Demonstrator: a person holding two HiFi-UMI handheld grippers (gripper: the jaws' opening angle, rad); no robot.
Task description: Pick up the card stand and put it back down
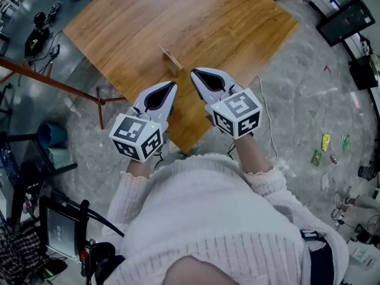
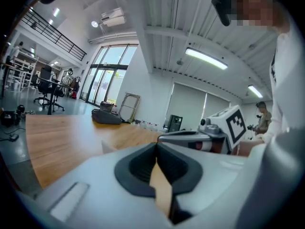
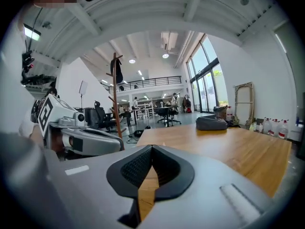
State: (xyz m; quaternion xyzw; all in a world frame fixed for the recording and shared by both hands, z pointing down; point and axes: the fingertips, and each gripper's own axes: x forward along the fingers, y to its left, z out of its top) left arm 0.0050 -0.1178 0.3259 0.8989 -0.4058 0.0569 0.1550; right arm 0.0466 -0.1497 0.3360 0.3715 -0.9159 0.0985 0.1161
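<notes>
Inspection at the wooden table: the card stand, a small wooden piece, stood on the tabletop near the person's edge, untouched and apart from both tools; it lay just ahead of the two jaw tips, slightly nearer the left one.

The left gripper had its jaws pressed together with nothing pinched; its own view showed only bare tabletop through the slit behind the tips. The right gripper was likewise closed tight and empty; it sat beside its partner, both pointed out over the table.

Assessment: the pick-up had not yet begun; this appeared to be the approach, with the stand not yet lifted. The next move would call for one claw to spread, advance until the stand sat between its pads, then close across the narrow body; the piece looked light and slim, so a skewed closure could tip it.
</notes>
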